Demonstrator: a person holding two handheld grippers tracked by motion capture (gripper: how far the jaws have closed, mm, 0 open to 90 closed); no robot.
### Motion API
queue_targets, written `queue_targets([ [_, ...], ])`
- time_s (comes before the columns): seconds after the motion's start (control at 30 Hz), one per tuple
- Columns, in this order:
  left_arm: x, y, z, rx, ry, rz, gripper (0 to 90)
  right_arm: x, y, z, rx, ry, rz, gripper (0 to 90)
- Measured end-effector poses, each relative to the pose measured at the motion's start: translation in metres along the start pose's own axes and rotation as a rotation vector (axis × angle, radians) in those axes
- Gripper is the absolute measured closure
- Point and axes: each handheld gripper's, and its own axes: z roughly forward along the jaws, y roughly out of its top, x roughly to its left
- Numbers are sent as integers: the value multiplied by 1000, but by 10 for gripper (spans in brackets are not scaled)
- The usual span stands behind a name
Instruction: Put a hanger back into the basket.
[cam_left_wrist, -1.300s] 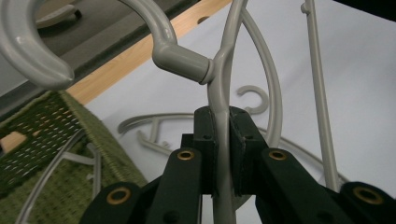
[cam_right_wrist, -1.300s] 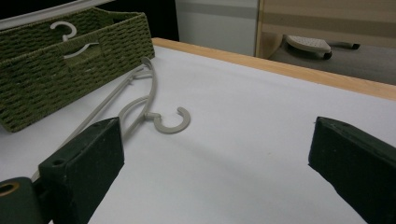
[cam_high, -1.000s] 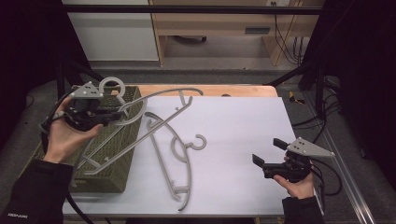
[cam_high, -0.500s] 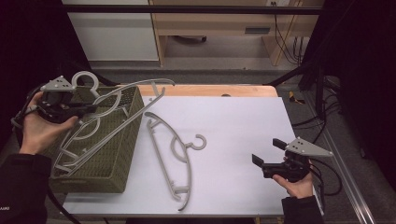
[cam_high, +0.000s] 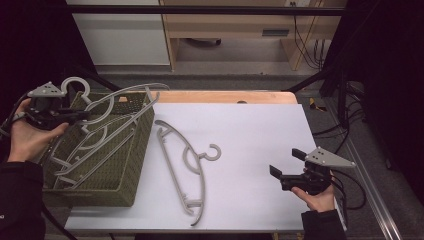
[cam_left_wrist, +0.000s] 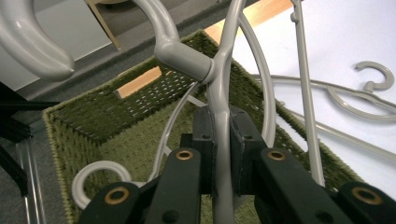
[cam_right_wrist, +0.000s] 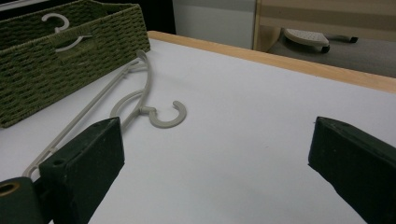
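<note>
Now: left tongs (cam_left_wrist: 222, 154) clamped on hanger (cam_high: 117, 97) neck above basket (cam_high: 127, 170); lower gently, keep arms inside rim. Right tongs (cam_high: 286, 170) apart, idle over counter (cam_high: 250, 130).

I see the grey plastic hanger (cam_high: 117, 107) tilted over the green woven basket (cam_high: 127, 170), its hook (cam_high: 75, 86) raised at the basket's far-left corner.

Hanger (cam_high: 187, 167) right of basket (cam_high: 131, 165)
</note>
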Motion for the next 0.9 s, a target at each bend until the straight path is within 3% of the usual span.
queue_targets([
  [0.2,16,-9,2,-2,18,-33,825,0,0,1,2,-1,1,39],
  [0.33,25,-16,5,19,32,-22,825,-1,0,1,5,-4,0,40],
  [0.5,35,-27,9,25,39,-40,824,-1,0,0,3,-9,0,40],
  [0.9,50,-46,14,30,67,-81,824,-1,-1,3,15,-10,-6,40],
])
